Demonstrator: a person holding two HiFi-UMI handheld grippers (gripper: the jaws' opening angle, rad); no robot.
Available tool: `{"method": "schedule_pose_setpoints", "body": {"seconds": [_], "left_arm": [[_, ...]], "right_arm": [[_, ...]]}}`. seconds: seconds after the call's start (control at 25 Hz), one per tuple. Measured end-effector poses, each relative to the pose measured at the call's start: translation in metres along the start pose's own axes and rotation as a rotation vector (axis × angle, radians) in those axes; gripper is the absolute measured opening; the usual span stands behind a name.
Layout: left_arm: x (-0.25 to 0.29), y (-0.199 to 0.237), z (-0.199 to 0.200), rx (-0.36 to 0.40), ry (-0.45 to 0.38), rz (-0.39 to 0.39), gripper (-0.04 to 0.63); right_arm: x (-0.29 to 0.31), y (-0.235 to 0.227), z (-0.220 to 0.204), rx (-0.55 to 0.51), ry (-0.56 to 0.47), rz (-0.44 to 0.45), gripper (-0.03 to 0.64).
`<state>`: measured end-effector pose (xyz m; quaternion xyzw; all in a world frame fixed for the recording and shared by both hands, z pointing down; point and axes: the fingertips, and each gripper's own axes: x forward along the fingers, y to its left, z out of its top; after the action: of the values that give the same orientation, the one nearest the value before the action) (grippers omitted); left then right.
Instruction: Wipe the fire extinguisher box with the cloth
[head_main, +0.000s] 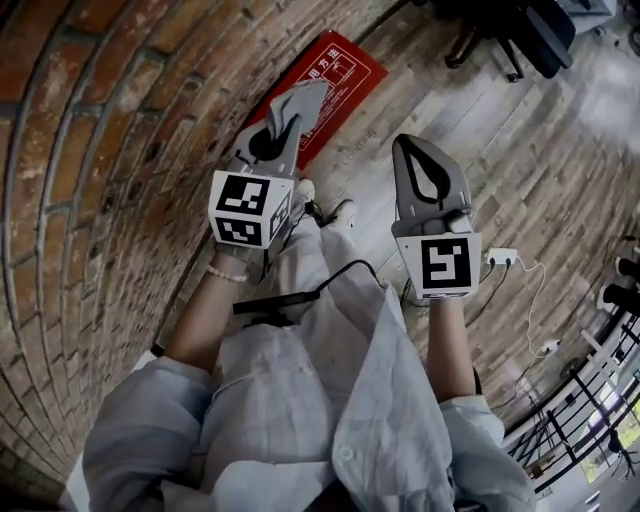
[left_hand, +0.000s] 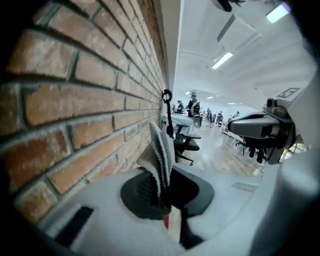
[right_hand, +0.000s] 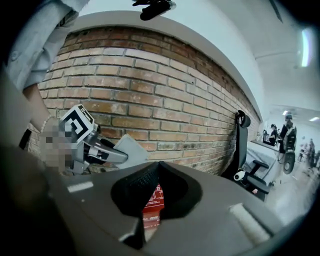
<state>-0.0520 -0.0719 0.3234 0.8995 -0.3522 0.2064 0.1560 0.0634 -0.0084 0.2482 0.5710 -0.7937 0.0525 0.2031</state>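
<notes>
Red box (head_main: 340, 70) flat on the plank floor (head_main: 500, 150), one long side against the brick wall (head_main: 90, 150). Lies ahead of both grippers, touched by neither.

Left gripper (head_main: 290, 115): closes its jaws on a grey cloth (left_hand: 161, 155), pinches it near the tips and leaves a folded flap standing up past them. Overlaps the box's near end in the head view and hangs close beside the wall.

Right gripper (head_main: 415, 155): has nothing between its jaws, tips pressed together, with only a leaf-shaped gap behind them. Shows a strip of the red box through that gap in its own view. Sits about level with the left one, apart from it and further from the wall.

Possibly a white power strip (head_main: 503, 258) on the floor by the right gripper, too small to be sure. Black office chair (head_main: 520, 35) well beyond the box.
</notes>
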Motion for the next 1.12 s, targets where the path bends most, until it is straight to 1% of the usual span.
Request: {"method": "schedule_pose_setpoints", "body": {"seconds": [0.12, 0.2, 0.28, 0.48, 0.68, 0.88, 1.12], "left_arm": [[-0.018, -0.013, 0.042, 0.089, -0.054, -0.029, 0.011], [-0.030, -0.019, 0.069, 0.135, -0.090, -0.046, 0.011], [-0.041, -0.023, 0.093, 0.175, -0.118, -0.056, 0.012], [-0.063, -0.032, 0.131, 0.239, -0.151, -0.076, 0.012], [-0.079, -0.041, 0.159, 0.334, -0.195, -0.091, 0.011], [-0.087, -0.046, 0.180, 0.347, -0.241, -0.105, 0.012], [-0.096, -0.051, 0.189, 0.363, -0.266, -0.119, 0.012]], "right_arm": [[-0.015, -0.006, 0.025, 0.025, -0.044, -0.023, 0.008], [-0.024, -0.010, 0.042, 0.056, -0.075, -0.037, 0.008], [-0.031, -0.013, 0.059, 0.061, -0.104, -0.049, 0.008], [-0.045, -0.015, 0.089, 0.023, -0.138, -0.070, 0.008], [-0.050, -0.019, 0.110, -0.002, -0.163, -0.080, 0.008], [-0.052, -0.024, 0.130, -0.037, -0.197, -0.083, 0.008], [-0.054, -0.021, 0.148, -0.061, -0.236, -0.087, 0.008]]}}
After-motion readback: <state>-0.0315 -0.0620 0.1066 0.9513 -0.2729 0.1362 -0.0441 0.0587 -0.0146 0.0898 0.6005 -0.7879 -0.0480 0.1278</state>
